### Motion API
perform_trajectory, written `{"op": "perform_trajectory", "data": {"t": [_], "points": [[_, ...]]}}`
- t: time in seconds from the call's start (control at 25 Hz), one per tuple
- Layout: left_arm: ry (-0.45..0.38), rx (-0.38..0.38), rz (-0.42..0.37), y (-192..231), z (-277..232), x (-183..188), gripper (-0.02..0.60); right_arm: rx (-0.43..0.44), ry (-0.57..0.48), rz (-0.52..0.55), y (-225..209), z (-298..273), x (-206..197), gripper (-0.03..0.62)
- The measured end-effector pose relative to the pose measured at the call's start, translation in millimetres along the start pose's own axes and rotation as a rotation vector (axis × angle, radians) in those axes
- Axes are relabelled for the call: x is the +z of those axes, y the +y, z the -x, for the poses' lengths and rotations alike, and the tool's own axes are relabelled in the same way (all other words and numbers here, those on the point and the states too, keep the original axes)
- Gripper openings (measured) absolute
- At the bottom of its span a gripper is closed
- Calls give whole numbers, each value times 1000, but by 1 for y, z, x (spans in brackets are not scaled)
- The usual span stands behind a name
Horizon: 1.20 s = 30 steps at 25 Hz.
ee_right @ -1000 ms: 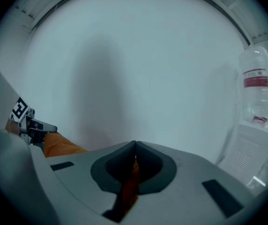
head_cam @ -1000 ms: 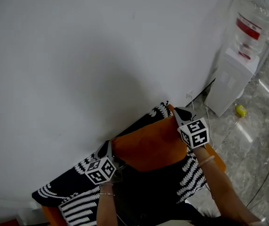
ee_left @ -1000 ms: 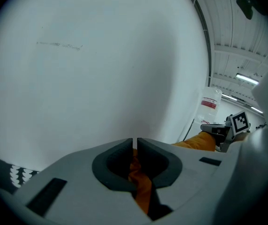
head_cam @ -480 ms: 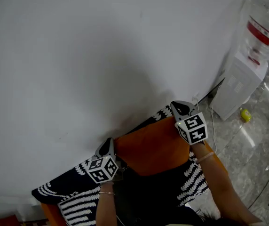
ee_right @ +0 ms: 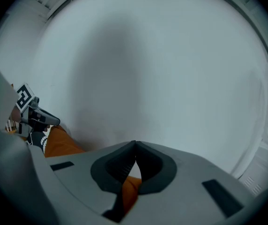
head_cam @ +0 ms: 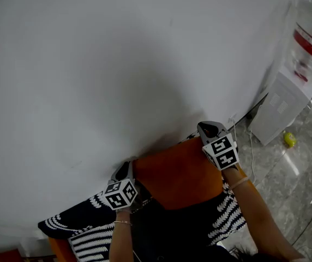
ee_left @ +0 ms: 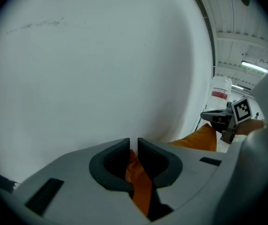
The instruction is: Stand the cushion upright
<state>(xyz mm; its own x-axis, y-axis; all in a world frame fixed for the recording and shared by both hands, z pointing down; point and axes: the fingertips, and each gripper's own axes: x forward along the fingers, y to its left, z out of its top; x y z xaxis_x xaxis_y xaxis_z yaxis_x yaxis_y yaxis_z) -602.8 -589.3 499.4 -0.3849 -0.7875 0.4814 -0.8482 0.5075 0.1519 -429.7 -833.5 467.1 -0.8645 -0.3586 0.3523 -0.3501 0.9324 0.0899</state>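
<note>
Against the white wall (head_cam: 118,64), the orange cushion (head_cam: 178,173) was up on edge, its broad face toward the head cam. Its lower edge sat on a seat covered w/ black-and-white leaf-print fabric (head_cam: 71,225). The top edge was close to the wall; couldn't tell if it touched.

The L gripper (head_cam: 125,169) was at the cushion's upper left corner and the R gripper (head_cam: 207,129) at the upper right, marker cubes facing up.

L gripper view: the jaws were nearly together w/ only a thin slit at the tips. A fold of orange fabric was pinched between the pads, so that grip was clamped on the cushion. The R gripper showed at that view's right, at the far orange corner.

R gripper view: the jaw tips met, w/ orange fabric caught just behind them, so it was clamped on the cushion too. The L gripper showed at that view's left edge, by the other corner.

Off to the right, a white water dispenser (head_cam: 287,105) stood by the wall w/ a clear, red-labelled bottle (head_cam: 309,42) on top. A small yellow thing (head_cam: 289,140) lay on the marbled floor (head_cam: 292,190) near the dispenser's base; couldn't tell what it was.
</note>
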Motion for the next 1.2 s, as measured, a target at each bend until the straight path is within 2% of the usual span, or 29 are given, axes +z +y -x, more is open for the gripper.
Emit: {"op": "perform_trajectory", "data": {"t": [0.28,0.56,0.84,1.04,1.2], "points": [[-3,0,9,6,-1,3,51,32,16,-20,8,-10,-8,9],[-25,-47,16,-1,16,6,88,35,-9,-64,15,4,0,9],[-70,-112,0,-24,59,14,109,29,-38,-76,38,52,13,9],[-122,-132,-31,-40,91,20,107,29,-60,-69,62,90,20,9],[-155,-145,-59,-55,124,24,69,32,-79,-76,86,123,27,9]]}}
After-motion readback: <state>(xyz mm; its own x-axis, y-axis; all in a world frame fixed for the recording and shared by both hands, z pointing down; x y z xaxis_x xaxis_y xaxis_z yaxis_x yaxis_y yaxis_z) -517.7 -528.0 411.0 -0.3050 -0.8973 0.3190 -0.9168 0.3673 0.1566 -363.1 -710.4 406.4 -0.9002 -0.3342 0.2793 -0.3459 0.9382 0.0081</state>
